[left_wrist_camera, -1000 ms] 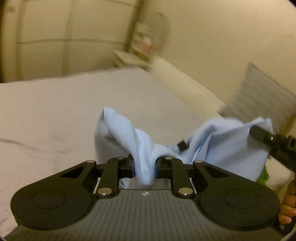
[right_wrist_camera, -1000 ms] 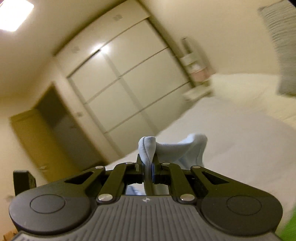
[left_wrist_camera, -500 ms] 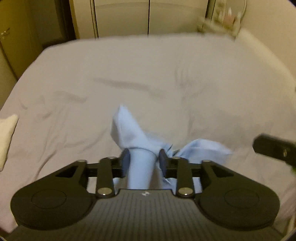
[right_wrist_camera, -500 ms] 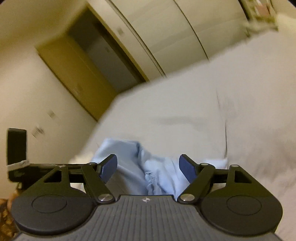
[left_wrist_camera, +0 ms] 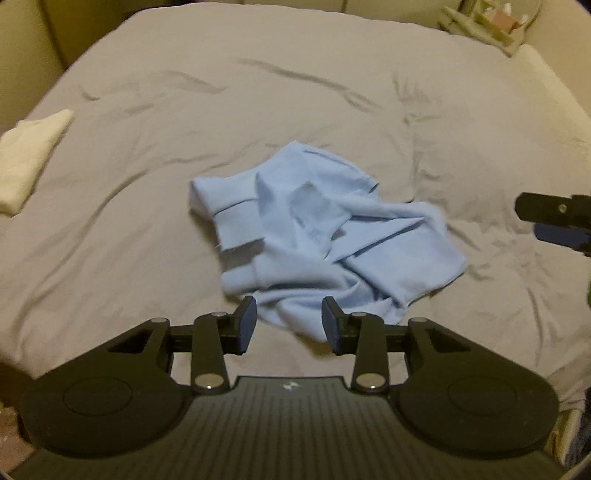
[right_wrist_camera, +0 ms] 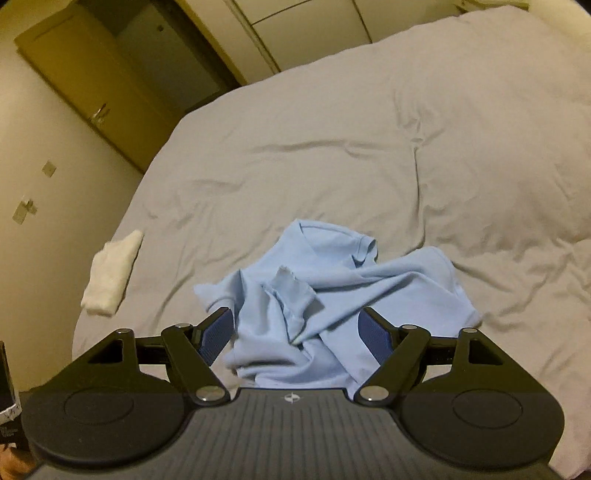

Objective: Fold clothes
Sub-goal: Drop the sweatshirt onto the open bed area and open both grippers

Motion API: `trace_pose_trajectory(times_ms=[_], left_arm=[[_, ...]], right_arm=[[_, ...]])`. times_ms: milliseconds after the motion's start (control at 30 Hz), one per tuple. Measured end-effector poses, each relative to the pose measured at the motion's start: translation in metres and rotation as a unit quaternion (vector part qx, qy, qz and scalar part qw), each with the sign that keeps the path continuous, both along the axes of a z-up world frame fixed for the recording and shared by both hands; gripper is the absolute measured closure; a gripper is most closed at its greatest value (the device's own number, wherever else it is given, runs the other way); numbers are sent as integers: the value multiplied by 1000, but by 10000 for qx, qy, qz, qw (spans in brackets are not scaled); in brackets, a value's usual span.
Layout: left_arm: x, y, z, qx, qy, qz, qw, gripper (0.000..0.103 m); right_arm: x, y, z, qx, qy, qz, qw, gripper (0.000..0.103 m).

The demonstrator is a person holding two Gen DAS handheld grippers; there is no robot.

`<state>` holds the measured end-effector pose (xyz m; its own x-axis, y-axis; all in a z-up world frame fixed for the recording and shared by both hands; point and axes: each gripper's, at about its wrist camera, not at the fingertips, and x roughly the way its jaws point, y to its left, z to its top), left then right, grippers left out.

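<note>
The left hand-held gripper [left_wrist_camera: 289,328] is hovering with its jaws apart, gripping nothing, just above the near hem of the shirt [left_wrist_camera: 317,236]. The right hand-held gripper [right_wrist_camera: 297,332] is also standing wide apart and empty, its blue pads [right_wrist_camera: 216,334] sitting on either side of the cloth's near folds; whether they are touching the fabric cannot be told. In the left wrist view, part of the right hand-held gripper is poking in at 3 o'clock, clear of the shirt's right edge.

The shirt is lying in a crumpled, light blue heap on the bed [left_wrist_camera: 147,155], near the middle and toward the near side. A cuffed sleeve is sticking out at 10 o'clock of the heap, a raw-edged flap is sitting at its centre, and the neckline is showing at 12 o'clock in the right wrist view.

Wrinkled grey sheet is spreading open all around the heap, widest toward 12 o'clock. A folded white cloth [left_wrist_camera: 26,155] is lying well apart at 9 o'clock, by the bed's left edge. Beyond the far edge, a wardrobe [right_wrist_camera: 314,22] and door [right_wrist_camera: 92,85] are standing.
</note>
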<state>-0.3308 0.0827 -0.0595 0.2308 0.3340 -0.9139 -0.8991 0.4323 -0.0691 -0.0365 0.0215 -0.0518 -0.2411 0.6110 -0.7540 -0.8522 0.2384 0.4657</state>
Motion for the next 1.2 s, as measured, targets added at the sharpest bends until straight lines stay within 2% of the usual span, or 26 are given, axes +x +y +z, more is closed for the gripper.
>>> trace_pose_trajectory(times_ms=[200, 433, 600, 833, 1200], left_arm=[[20, -32, 5, 126, 210, 372, 9990, 65], [39, -86, 13, 300, 278, 500, 9979, 61], [38, -115, 18, 391, 327, 601, 9969, 58], [34, -150, 22, 520, 408, 782, 9947, 56], [34, -166, 21, 646, 472, 810, 9935, 49]], right_arm=[[-2, -41, -5, -88, -114, 282, 9995, 21], [10, -91, -7, -157, -160, 422, 9989, 20], [9, -117, 0, -89, -236, 617, 9978, 18], [2, -141, 3, -28, -296, 821, 9962, 17], [-7, -153, 4, -6, -364, 958, 9947, 16]])
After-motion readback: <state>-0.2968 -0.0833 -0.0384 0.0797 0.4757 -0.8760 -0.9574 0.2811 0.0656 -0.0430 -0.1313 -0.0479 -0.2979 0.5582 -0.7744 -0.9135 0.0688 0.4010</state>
